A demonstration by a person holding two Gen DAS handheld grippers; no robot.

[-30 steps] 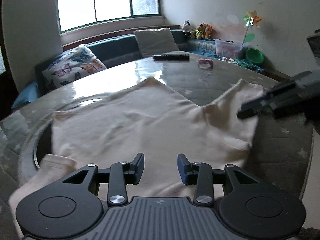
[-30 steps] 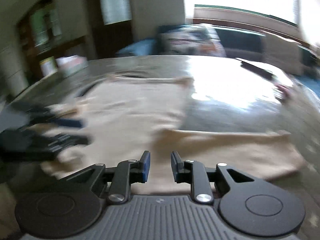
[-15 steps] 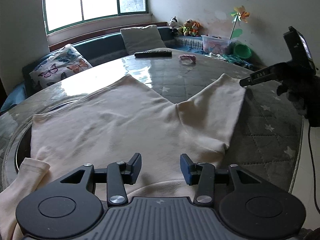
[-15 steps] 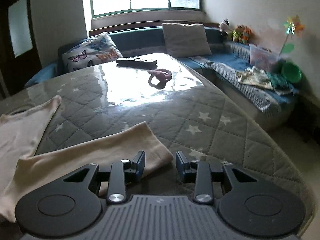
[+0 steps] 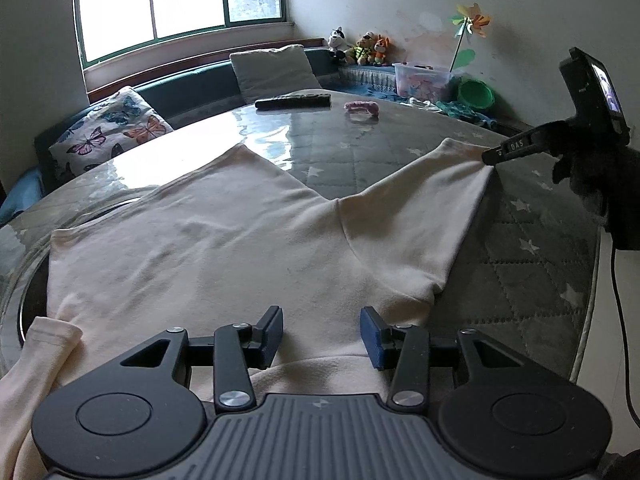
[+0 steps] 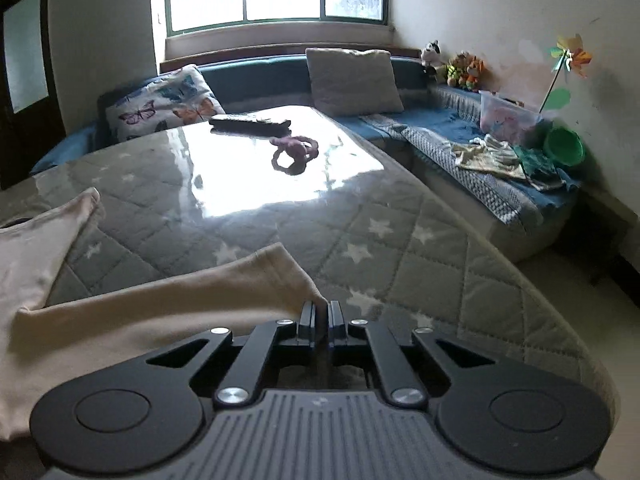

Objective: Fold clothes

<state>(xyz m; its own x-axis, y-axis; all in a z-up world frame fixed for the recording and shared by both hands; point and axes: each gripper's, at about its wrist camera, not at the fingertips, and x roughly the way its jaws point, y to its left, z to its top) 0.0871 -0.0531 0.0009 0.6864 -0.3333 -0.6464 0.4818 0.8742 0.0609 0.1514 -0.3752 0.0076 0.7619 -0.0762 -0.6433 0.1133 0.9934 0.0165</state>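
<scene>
Garment: cream long-sleeved top (image 5: 224,248) is lying spread flat on the round table (image 5: 532,240), with its body toward the left side and one sleeve (image 5: 416,208) reaching out to the right.
Right gripper (image 6: 321,314): its fingers are pressing together on the cuff end of that sleeve (image 6: 276,276); in the left wrist view its tip (image 5: 496,154) is touching the same cuff corner. I judge it is holding the cuff so that the sleeve can be carried over the body for a fold.
Left gripper (image 5: 322,334): its fingers are standing spread apart and are pinching nothing; it is hovering just above the near edge of the top, probably to steady the cloth or to take the near edge.
Other sleeve (image 5: 48,344): it is hanging near the left edge of the table, bent back beside the body.
Stage: no fold is showing in the body; the cloth is lying smooth with a few soft wrinkles.
Surface: a grey quilted cover with white stars is lying under a glossy sheet that is reflecting the window (image 5: 180,0) strongly; cloth will probably be sliding easily on it.
Room: a remote control (image 6: 250,123) and a pink ring-shaped object (image 6: 296,146) are lying at the far side, well apart from the top; a corner bench with a butterfly cushion (image 6: 164,106) is running behind.
</scene>
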